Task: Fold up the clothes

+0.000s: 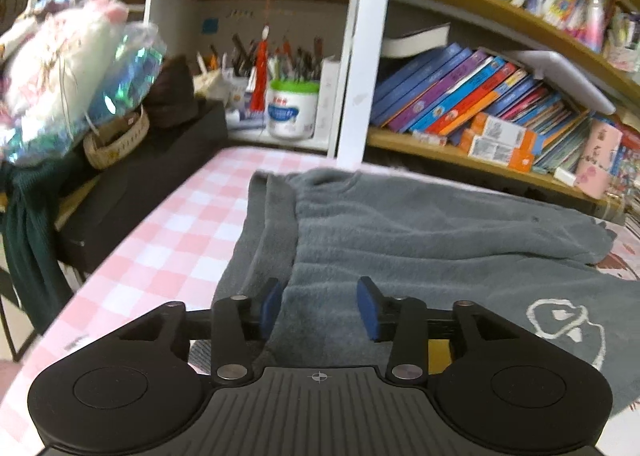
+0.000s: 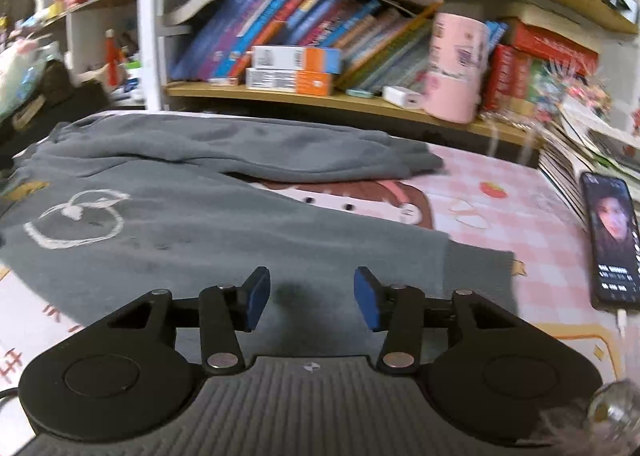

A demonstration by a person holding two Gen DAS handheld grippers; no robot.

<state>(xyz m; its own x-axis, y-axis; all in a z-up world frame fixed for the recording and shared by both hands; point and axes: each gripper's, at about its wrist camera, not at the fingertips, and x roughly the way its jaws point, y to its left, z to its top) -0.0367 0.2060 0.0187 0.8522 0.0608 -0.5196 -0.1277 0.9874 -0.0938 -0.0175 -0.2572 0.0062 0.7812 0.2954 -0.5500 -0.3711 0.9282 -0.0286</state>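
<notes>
Grey trousers (image 2: 224, 232) lie spread on the pink checked counter (image 1: 176, 232); my left hand-held gripper (image 1: 319, 308) and right hand-held gripper (image 2: 308, 298) hover above them, jaws apart

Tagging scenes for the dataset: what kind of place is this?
Most likely a home study or a child's room. Crowded bookshelves of colourful children's books line the back, a pen-pot sits nearby, and the grey trousers lie on a pink checked cartoon mat.

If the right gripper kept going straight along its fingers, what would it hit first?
Probably the grey trousers: the open right gripper points low over the near leg, so its fingers should meet fabric before the shelf; depth is uncertain.
</notes>
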